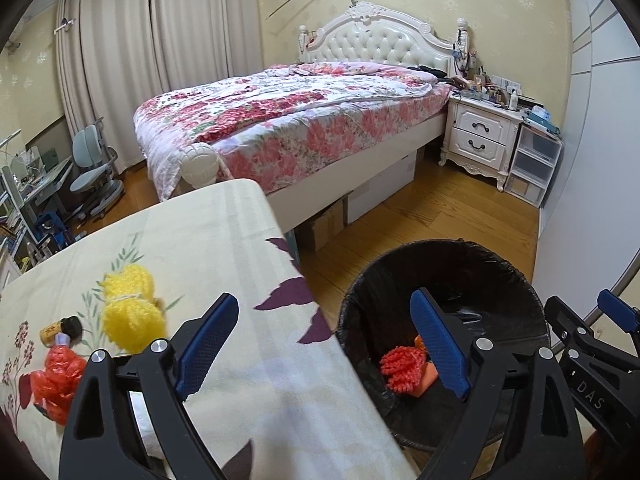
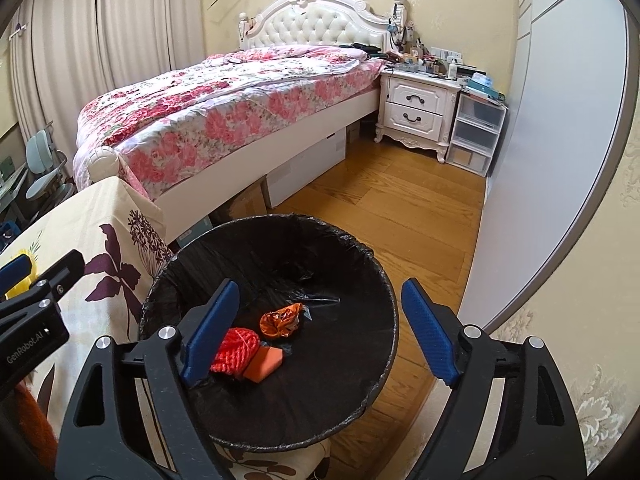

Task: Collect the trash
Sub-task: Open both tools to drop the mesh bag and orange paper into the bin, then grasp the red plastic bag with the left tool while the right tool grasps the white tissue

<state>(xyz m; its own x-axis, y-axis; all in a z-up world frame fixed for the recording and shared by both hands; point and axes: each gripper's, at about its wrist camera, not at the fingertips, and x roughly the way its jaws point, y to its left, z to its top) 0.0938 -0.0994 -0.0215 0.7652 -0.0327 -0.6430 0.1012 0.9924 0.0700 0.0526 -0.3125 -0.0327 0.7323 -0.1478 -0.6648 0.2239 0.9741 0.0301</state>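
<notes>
I am holding both grippers above the table (image 1: pixel 224 240) and the bin (image 2: pixel 372 280), and neither is carrying anything.

Left to right on the table, near its left edge in the left wrist view:
1. A red bag (image 1: pixel 54 380) is lying nearest me, beside the left gripper's left finger.
2. A cork (image 1: pixel 60 330) is lying just behind the red bag.
3. A yellow pompom (image 1: pixel 130 312) is sitting to the right of the cork, toward the middle of the table.

The left gripper (image 1: pixel 324 346) is hovering with its jaws spread wide, one finger over the table's right edge and the other over the bin.

The bin is standing on the floor just off the table's right edge. The right gripper (image 2: pixel 320 336) is hovering over its rim, jaws spread wide and pinching nothing.

Progress, as I judge it: three pieces are lying in the bin and three are remaining on the table, so roughly half is done.

View differences:
- The left wrist view is showing the three table items; the right wrist view is cutting them off, apart from a sliver of yellow at its left edge.
- The right wrist view is showing the bin floor fully: red yarn (image 2: pixel 236 350), an orange block (image 2: pixel 266 364) and a crumpled orange wrapper (image 2: pixel 280 320). The left wrist view is showing only the yarn clearly, its finger hiding most of the rest.
</notes>
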